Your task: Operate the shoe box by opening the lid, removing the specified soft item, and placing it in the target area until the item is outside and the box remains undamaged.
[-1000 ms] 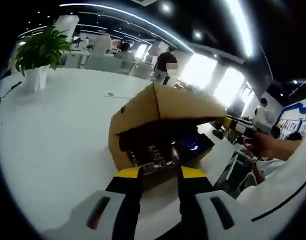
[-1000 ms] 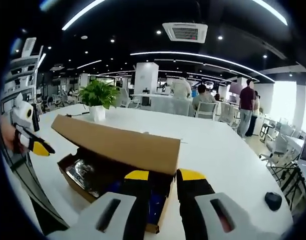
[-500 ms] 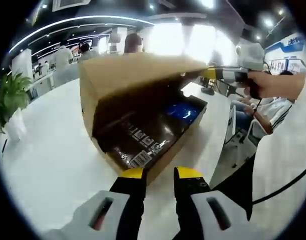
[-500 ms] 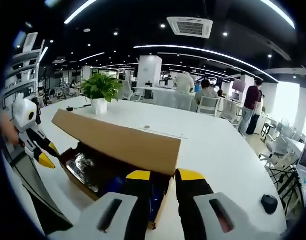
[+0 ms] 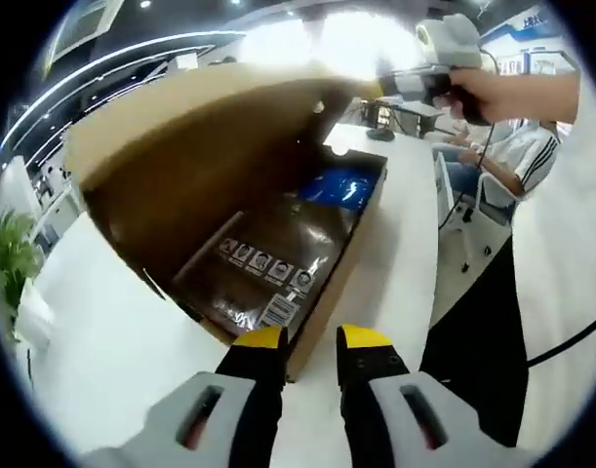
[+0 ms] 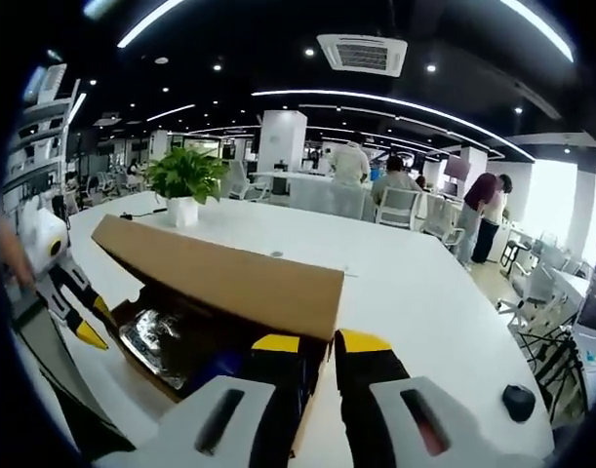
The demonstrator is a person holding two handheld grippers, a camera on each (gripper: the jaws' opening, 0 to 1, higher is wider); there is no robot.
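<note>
Brown cardboard shoe box [image 5: 278, 253] on smooth white table [image 6: 415, 283], lid [image 6: 219, 278] raised; right gripper [image 6: 307, 343] pinches lid edge. Glossy blue soft item [image 5: 338, 185] inside at far end. Left gripper [image 5: 304, 338] slightly parted, empty; open-plan office, potted plant [image 6: 183, 180].

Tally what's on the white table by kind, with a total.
Shoe box: 1
Potted plant: 1
Small dark thing near the table's edge: 1
Total: 3
</note>
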